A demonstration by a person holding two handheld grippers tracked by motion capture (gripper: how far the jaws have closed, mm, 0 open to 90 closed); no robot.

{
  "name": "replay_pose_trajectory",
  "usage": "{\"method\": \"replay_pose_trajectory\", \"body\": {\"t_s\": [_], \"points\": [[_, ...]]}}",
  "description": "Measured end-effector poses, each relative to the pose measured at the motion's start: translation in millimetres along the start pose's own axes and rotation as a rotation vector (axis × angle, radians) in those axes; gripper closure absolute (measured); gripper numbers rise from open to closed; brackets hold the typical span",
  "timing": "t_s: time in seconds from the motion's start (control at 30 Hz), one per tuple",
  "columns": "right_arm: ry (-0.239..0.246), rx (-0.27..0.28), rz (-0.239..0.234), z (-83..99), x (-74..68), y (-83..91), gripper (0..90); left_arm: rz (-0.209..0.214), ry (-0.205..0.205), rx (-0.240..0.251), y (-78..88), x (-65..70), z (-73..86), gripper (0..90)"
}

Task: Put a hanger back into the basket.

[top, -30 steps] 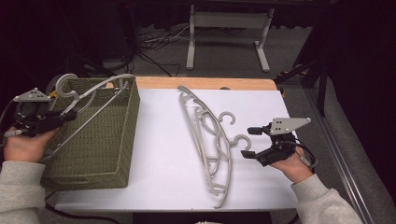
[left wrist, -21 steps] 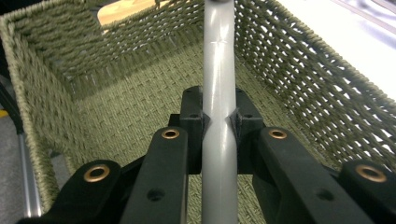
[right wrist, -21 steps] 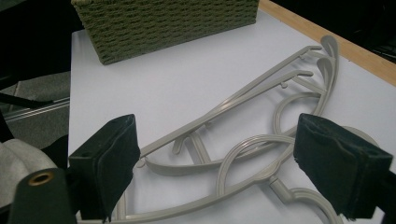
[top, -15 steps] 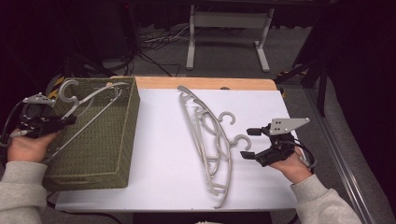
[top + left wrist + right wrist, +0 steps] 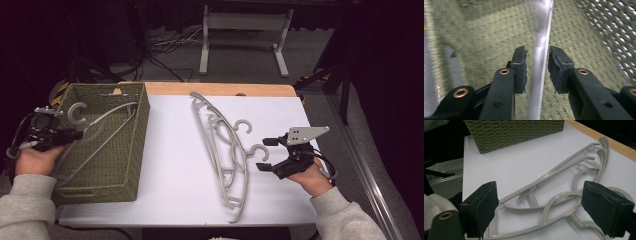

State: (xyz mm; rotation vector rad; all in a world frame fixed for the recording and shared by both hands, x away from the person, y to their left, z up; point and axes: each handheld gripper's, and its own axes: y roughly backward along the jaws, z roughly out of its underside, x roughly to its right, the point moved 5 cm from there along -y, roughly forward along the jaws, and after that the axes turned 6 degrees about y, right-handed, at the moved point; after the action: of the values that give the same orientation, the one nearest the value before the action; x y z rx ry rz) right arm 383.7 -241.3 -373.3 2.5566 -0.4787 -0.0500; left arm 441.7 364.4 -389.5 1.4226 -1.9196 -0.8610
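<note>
White bench [image 5: 170, 165], dark room behind. Left claw [image 5: 75, 134] over green woven basket [image 5: 131, 150]; jaws just opening, pads slightly apart beside grey hanger [image 5: 107, 135] bar, released, hanger lying in basket. Two more hangers [image 5: 227, 150] mid-bench. Right claw [image 5: 264, 154] wide open, empty, just beside their hooks.

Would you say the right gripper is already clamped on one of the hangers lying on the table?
No, the right gripper stands wide open above the two hangers, its pads clear of them.
</note>
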Motion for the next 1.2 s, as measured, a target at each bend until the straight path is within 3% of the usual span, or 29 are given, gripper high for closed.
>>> {"method": "replay_pose_trajectory", "body": {"t_s": [0.17, 0.2, 0.23, 0.27, 0.3, 0.4, 0.47, 0.53, 0.57, 0.67, 0.77, 0.87, 0.9, 0.97, 1.2], "points": [[0.000, 0.000, 0.007, 0.0, 0.1, 0.9, 14.2, -0.002, 0.022, 0.070, 12.6, -1.8, -2.2, 64.4], [-0.004, -0.007, 0.019, 0.8, 1.3, 0.8, 14.3, 0.024, 0.024, 0.114, 20.5, 1.7, -4.0, 61.6], [-0.008, -0.011, 0.025, 1.2, 2.0, 0.6, 14.3, 0.024, 0.024, 0.114, 20.5, 1.7, -4.0, 60.8], [-0.014, -0.019, 0.037, 2.0, 3.4, 0.2, 14.4, 0.072, 0.020, 0.178, 29.5, 10.3, -6.7, 58.3], [-0.014, -0.019, 0.037, 2.0, 3.4, 0.2, 14.4, 0.072, 0.020, 0.178, 29.5, 10.3, -6.7, 56.1], [-0.032, -0.023, 0.053, 2.9, 5.8, -0.8, 14.5, 0.181, -0.022, 0.258, 45.5, 38.2, -10.4, 50.4], [-0.040, -0.017, 0.063, 2.2, 6.6, -1.1, 14.5, 0.228, -0.073, 0.292, 53.5, 58.4, -11.9, 46.2], [-0.050, -0.009, 0.070, 1.5, 7.8, -1.5, 14.4, 0.282, -0.133, 0.334, 63.2, 87.2, -12.2, 41.9], [-0.050, -0.009, 0.070, 1.5, 7.8, -1.5, 14.4, 0.282, -0.133, 0.334, 63.2, 87.2, -12.2, 39.8], [-0.052, 0.001, 0.074, 0.8, 8.1, -1.8, 14.3, 0.360, -0.196, 0.379, 74.0, 121.4, -10.3, 35.7], [-0.059, 0.008, 0.075, 1.3, 8.1, -1.7, 14.0, 0.446, -0.227, 0.412, 80.1, 151.9, -5.0, 33.4], [-0.061, 0.031, 0.084, 2.2, 7.4, -0.4, 13.7, 0.497, -0.269, 0.436, 76.5, 185.9, 4.1, 27.7], [-0.061, 0.031, 0.084, 2.2, 7.4, -0.4, 13.7, 0.497, -0.269, 0.436, 76.5, 185.9, 4.1, 26.7], [-0.062, 0.032, 0.093, 3.9, 6.8, 0.1, 13.5, 0.538, -0.285, 0.428, 70.5, 204.6, 10.4, 25.9], [-0.078, 0.022, 0.114, 11.2, 5.6, -1.7, 12.2, 0.624, -0.332, 0.420, 48.9, 246.2, 24.4, 23.8]]}}
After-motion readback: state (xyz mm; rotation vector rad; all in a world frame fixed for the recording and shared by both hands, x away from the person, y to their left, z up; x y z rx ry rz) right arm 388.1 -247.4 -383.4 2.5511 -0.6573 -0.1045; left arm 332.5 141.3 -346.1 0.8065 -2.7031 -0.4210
